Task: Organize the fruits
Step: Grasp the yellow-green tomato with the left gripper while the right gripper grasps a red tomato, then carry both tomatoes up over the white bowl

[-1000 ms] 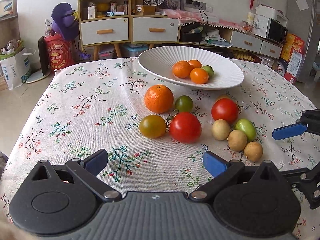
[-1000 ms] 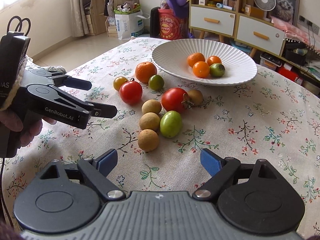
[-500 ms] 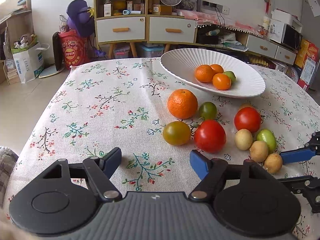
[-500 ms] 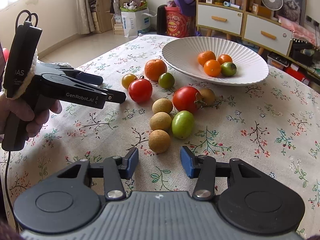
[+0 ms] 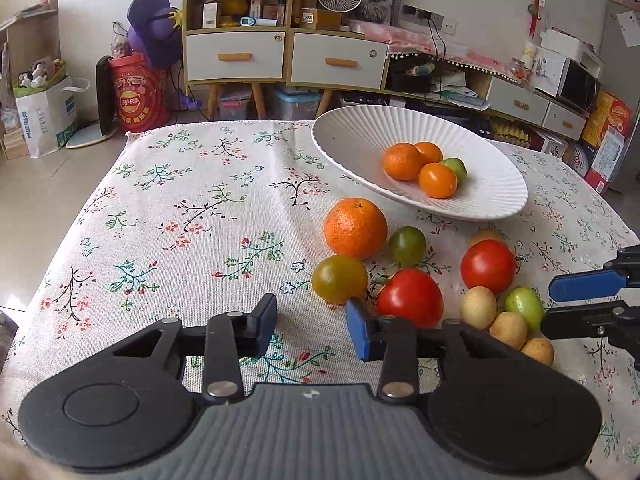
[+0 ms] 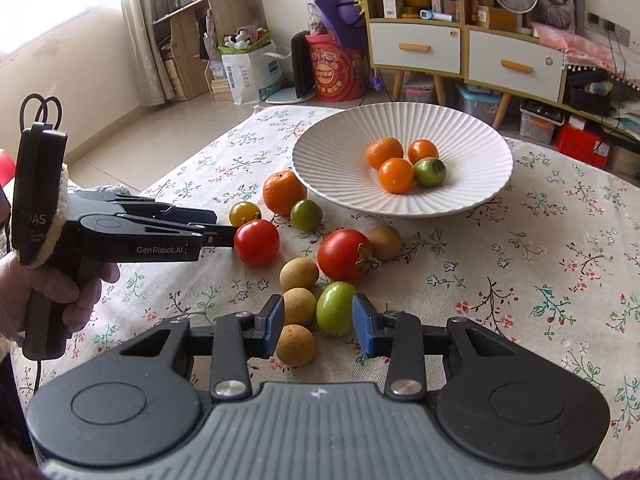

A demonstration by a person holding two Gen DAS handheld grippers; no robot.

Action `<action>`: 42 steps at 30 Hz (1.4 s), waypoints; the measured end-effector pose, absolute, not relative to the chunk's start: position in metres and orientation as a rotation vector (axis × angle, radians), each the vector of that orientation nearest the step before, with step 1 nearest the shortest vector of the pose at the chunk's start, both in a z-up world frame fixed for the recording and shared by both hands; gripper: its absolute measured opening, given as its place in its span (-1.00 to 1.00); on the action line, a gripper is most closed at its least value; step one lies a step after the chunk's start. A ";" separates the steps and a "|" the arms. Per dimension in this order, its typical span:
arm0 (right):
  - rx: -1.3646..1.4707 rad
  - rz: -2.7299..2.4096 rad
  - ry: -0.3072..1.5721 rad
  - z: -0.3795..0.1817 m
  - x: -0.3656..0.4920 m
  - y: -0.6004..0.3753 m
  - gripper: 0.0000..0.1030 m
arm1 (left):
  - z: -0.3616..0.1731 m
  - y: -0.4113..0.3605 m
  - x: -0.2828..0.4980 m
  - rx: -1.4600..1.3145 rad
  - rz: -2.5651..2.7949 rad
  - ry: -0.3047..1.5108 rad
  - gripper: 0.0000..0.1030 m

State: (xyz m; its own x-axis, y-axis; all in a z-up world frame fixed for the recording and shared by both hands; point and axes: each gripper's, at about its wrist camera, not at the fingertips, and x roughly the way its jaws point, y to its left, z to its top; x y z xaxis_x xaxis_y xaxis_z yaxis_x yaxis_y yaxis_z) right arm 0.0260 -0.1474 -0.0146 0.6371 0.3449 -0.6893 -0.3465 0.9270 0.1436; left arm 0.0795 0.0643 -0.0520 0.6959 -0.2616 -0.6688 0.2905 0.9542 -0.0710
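Floral tablecloth [image 5: 192, 216] carries loose fruit before both claws. Left gripper [image 5: 312, 326] is spread, empty, a yellow-green tomato [image 5: 339, 279] just ahead; right gripper [image 6: 318, 324] is spread around a green fruit [image 6: 335, 308] without pinching. White plate [image 6: 340, 148] with four fruits lies beyond.

Floral-cloth table [image 5: 180, 208]: white ribbed bowl [image 6: 340, 152], loose tomatoes [image 6: 256, 242], orange [image 5: 355, 228], longans [image 6: 298, 306].
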 end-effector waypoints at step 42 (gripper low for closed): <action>0.123 0.329 0.852 -0.027 0.072 -0.144 -0.28 | -0.044 0.054 0.097 -0.034 -0.296 0.779 -0.58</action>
